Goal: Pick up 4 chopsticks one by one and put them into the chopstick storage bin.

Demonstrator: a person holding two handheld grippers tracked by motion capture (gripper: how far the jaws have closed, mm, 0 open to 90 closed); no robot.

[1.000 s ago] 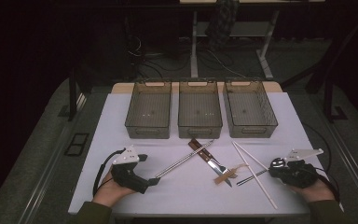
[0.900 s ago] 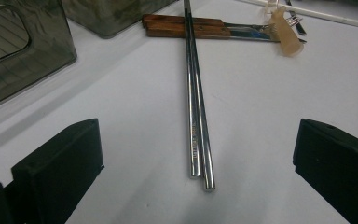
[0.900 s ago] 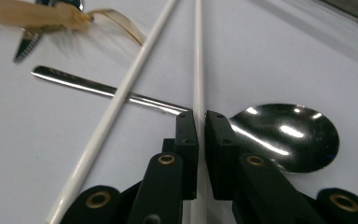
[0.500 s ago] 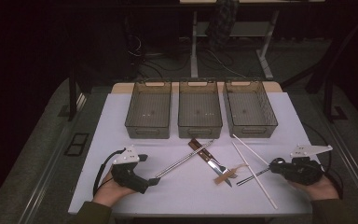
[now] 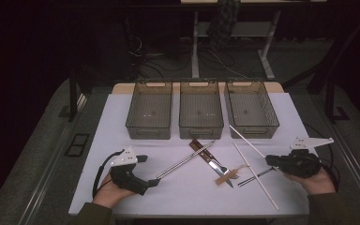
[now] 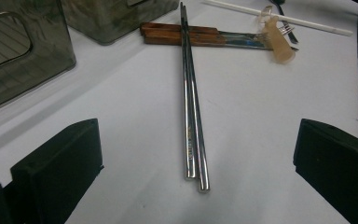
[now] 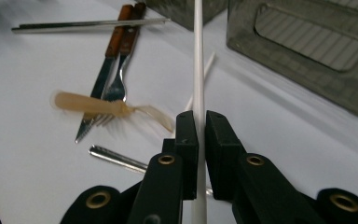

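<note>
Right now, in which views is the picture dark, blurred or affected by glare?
High view: dark room, only the white table lit. Left gripper view: sharp, glare on the metal chopsticks. Right gripper view: far cutlery soft, the right gripper clamps a white chopstick.

three bins (image 5: 201, 110), knife (image 5: 209, 157), fork (image 7: 117, 84)

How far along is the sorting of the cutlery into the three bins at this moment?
Done: nothing; the three smoky translucent plastic bins hold no cutlery. In hand: the right hand-held gripper is shut on one white plastic chopstick. Left: the open left hand-held gripper faces the pair of steel chopsticks; the wooden-handled knife and fork and the translucent tan plastic fork lie on the table.
</note>
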